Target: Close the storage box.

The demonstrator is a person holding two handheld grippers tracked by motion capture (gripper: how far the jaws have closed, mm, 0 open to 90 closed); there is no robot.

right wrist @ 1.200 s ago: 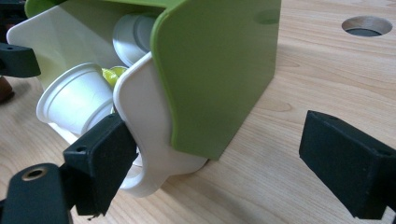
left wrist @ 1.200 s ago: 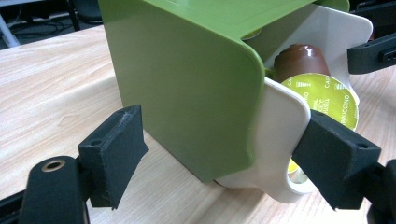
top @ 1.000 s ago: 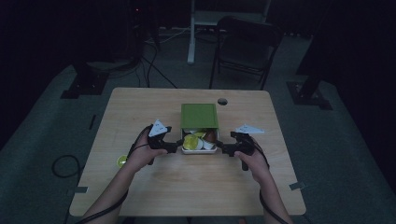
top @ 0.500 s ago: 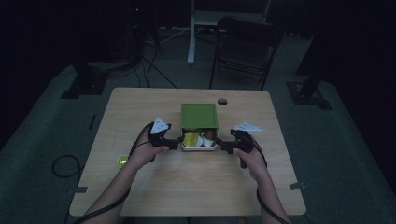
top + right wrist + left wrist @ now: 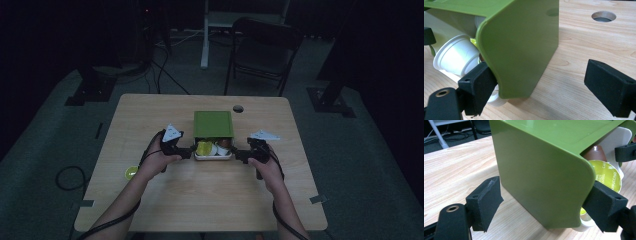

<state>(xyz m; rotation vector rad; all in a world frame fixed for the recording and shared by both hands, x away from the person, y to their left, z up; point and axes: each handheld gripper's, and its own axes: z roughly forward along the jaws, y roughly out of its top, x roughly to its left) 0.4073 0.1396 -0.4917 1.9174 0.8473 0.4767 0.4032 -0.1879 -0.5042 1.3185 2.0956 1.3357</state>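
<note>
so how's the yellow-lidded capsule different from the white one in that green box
The yellow-lidded capsule faces outward with its printed foil lid, reading cappuccino; the white capsule lies on its side showing its plain, unprinted body. Yellow sits toward the box's left, white more to the right. Both sit in the white drawer under the green box.

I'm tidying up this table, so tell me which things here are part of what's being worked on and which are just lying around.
In use:
green box
white tray under it
coffee capsules in the tray
left gripper
right gripper

Lying about:
yellow-green capsule near the table's left edge
folding chair beyond the table
</note>
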